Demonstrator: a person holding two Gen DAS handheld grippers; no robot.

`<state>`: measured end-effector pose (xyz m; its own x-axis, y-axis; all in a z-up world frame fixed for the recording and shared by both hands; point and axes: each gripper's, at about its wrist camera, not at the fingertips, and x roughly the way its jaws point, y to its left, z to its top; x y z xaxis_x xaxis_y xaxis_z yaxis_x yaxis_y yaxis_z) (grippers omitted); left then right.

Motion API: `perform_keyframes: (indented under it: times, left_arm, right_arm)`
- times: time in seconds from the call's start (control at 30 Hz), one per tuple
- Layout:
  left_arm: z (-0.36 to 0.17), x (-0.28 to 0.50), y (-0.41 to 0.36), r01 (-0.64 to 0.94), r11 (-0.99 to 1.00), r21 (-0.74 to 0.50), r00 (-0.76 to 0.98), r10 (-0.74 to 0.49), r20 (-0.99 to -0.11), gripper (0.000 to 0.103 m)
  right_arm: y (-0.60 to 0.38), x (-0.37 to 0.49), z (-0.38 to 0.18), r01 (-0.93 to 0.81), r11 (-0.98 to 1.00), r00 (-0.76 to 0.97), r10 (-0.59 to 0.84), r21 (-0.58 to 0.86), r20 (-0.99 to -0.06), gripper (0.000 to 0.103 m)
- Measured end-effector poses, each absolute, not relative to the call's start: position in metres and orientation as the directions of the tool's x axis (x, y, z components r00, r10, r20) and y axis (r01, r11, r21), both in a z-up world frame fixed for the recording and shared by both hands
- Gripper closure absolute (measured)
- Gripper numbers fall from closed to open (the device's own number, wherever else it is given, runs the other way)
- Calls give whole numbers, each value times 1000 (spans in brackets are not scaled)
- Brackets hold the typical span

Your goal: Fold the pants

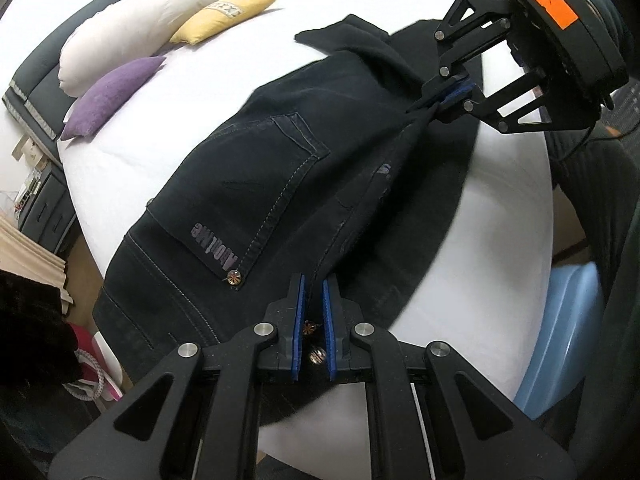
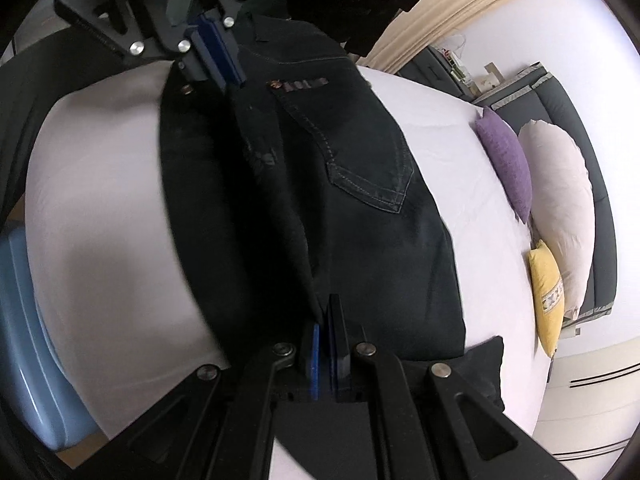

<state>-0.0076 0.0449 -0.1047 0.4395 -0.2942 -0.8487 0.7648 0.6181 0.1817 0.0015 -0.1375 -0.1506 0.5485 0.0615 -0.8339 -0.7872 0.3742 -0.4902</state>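
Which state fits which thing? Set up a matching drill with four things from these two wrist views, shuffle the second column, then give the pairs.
1. pants
2. purple cushion
3. left gripper
4. yellow cushion

a. lies beside the long white pillow, printed band on it
b. dark denim, raised between two clamps
c. shut on the waistband end by the rivets
d. plain, nearest the bed's edge

Pairs: 1-b, 2-d, 3-c, 4-a

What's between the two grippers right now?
A raised ridge of the pants, pinched between left gripper and right gripper; both wrist views show it.
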Motion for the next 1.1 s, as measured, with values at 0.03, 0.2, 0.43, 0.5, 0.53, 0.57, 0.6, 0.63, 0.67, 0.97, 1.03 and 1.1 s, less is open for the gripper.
perform_keyframes:
  times: [0.03, 0.2, 0.43, 0.5, 0.53, 0.57, 0.6, 0.63, 0.67, 0.97, 1.03, 1.1]
  left_arm:
    - [-106, -10, 44, 769, 614, 181, 436, -295, -850, 95]
    - [-116, -21, 42, 791, 579, 197, 425, -288, -858, 95]
    - [-125, -16, 39, 798, 571, 190, 411, -286, -866, 95]
    - [-128, -16, 37, 800, 565, 202, 416, -281, -865, 95]
    - [-129, -16, 37, 800, 565, 203, 417, -280, -865, 95]
    - [-131, -16, 37, 799, 566, 203, 417, -279, -865, 95]
    - [-132, -12, 37, 798, 567, 202, 416, -278, -866, 95]
    - [-135, -11, 37, 797, 571, 196, 412, -278, -868, 93]
    - [-137, -8, 37, 791, 582, 188, 411, -279, -868, 92]
    - [-122, -5, 59, 739, 657, 151, 402, -250, -881, 24]
    - [-114, -6, 69, 720, 681, 135, 405, -254, -878, 24]
    - [-105, -4, 75, 695, 710, 113, 408, -259, -875, 24]
  right_arm:
    - [-137, 3, -153, -788, 381, 543, 62, -483, -838, 99]
    - [-133, -4, -159, -785, 377, 546, 46, -491, -837, 99]
    - [-134, -8, -169, -783, 365, 547, 17, -505, -837, 99]
    - [-132, -7, -172, -781, 362, 550, 12, -509, -835, 99]
    - [-131, -6, -172, -780, 364, 550, 11, -509, -835, 99]
    - [-130, -4, -173, -779, 366, 550, 11, -508, -835, 99]
    - [-130, -2, -173, -778, 369, 551, 11, -509, -835, 99]
    - [-130, -2, -175, -776, 369, 552, 9, -510, -834, 98]
    - [-129, 0, -177, -776, 369, 552, 4, -512, -834, 98]
    - [-124, -3, -191, -749, 382, 582, -14, -542, -813, 96]
    - [-123, -4, -191, -742, 382, 589, -20, -551, -808, 95]
    - [-122, -5, -192, -734, 387, 596, -25, -558, -802, 95]
